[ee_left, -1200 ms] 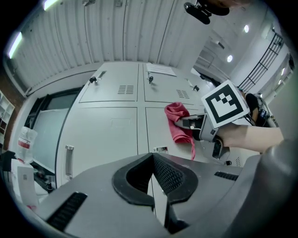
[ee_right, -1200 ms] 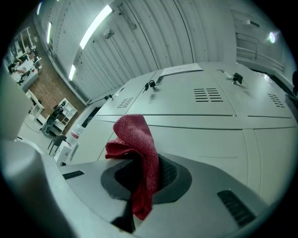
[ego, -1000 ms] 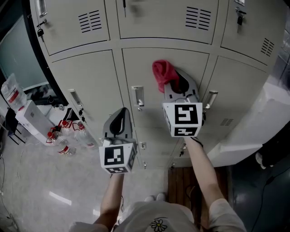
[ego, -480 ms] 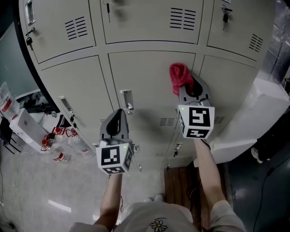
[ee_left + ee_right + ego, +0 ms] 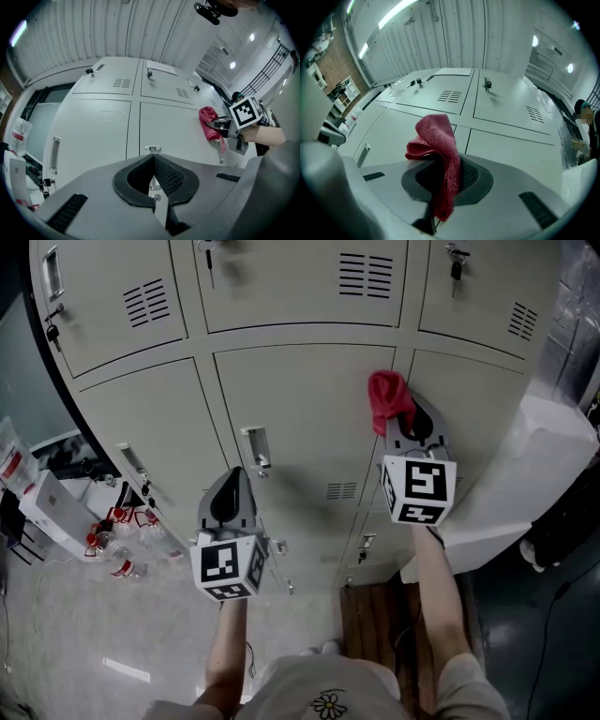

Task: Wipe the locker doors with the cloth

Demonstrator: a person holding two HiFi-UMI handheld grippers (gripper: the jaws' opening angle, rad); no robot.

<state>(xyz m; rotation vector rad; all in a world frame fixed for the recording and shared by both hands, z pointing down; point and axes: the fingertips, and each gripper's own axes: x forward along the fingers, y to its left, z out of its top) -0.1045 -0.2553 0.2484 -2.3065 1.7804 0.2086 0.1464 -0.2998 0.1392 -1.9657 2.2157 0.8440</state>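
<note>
Hanging out of the right gripper [image 5: 403, 418] is a red fluffy cloth [image 5: 388, 397], which is pinched tight between the two jaws. One end of the cloth is bunched up above the jaws and the other end is left dangling below them. The cloth is held up high, right at the pale grey metal locker doors [image 5: 300, 399], close to the line where the middle door meets the right door. It cannot be told if the door is truly touched. The left gripper [image 5: 233, 480] is held lower down and to the left, well apart from the cloth. Its jaws are shut together and nothing is held in them. It is pointed at the middle door, just below a shiny silver door handle [image 5: 254, 448]. Some clear plastic bottles with red labels [image 5: 120, 532] can be seen on the floor at the far left. A brown wooden mat [image 5: 373, 629] is laid near the person's feet.
</note>
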